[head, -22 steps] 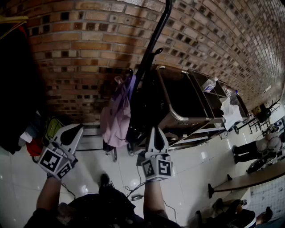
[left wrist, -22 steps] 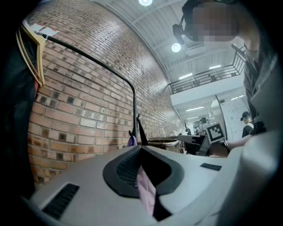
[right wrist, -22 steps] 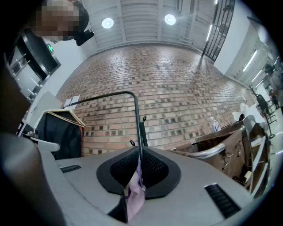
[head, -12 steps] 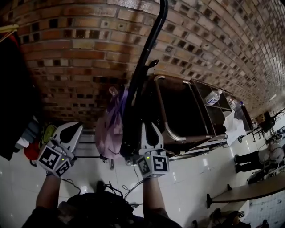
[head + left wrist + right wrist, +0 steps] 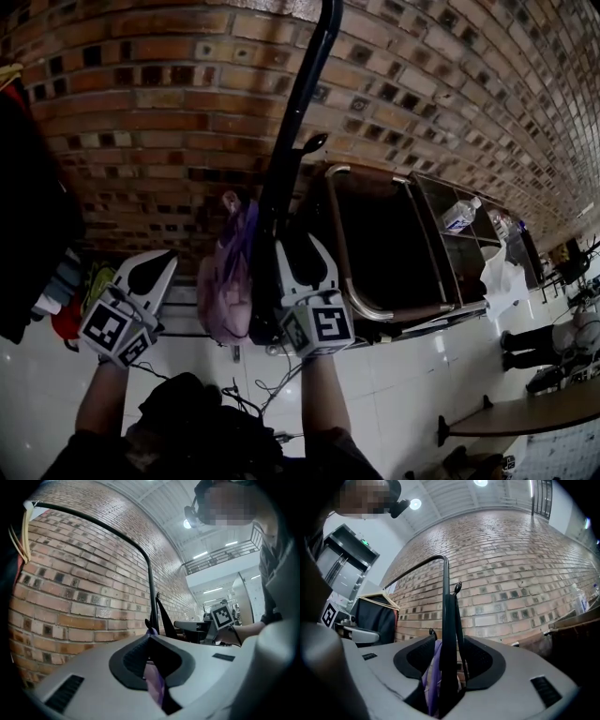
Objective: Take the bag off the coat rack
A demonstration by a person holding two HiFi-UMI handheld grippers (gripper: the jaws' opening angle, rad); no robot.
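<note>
At coat rack (image 5: 302, 103) | right claw (image 5: 298, 246) closer | strap (image 5: 458, 620) between parted jaws

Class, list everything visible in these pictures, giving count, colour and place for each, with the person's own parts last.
rack: one, black, against the wall
bag: one, purple, hanging on the rack
wall: one, red-brown brick, behind the rack
cart: one, dark with a chrome frame, right of the rack
bottle: one, clear, on the cart
clothes: count unclear, dark, far left
table: one, brown, lower right
floor: one, white tiles, below
left gripper: one, white, open, left of the bag
right gripper: one, white, open, in front of the rack's pole
forearms: two, bare, behind the grippers
</note>
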